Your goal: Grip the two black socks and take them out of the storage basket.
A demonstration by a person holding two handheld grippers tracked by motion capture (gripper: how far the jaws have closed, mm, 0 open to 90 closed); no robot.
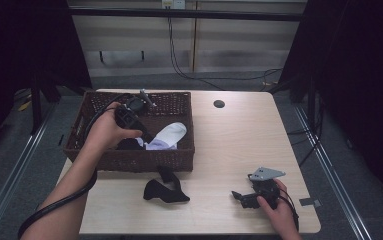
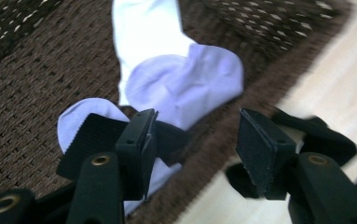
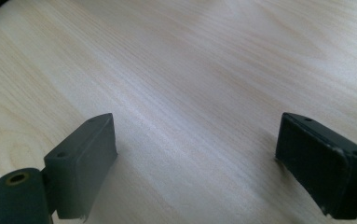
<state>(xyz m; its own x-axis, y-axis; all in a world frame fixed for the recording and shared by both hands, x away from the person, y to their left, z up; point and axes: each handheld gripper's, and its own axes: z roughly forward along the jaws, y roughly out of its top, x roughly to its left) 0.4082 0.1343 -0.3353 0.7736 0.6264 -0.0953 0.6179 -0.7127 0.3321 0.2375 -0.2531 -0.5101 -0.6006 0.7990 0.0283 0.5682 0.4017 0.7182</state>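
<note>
A white sock (image 2: 167,79) lies crumpled in the brown wicker basket (image 1: 129,160), by its front wall. A black sock (image 1: 165,191) lies bunched on the table (image 1: 229,135), just outside.

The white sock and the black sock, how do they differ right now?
The white sock lies inside the wicker basket; the black sock lies on the bare table in front of it. The white one is pale with a lilac heel, the black one dark all over. Both lie limp, and no tool grips either.

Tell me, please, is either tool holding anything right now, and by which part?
Nothing is held. The left tool stands open above the white sock in the basket; the right tool is open over bare table.
</note>
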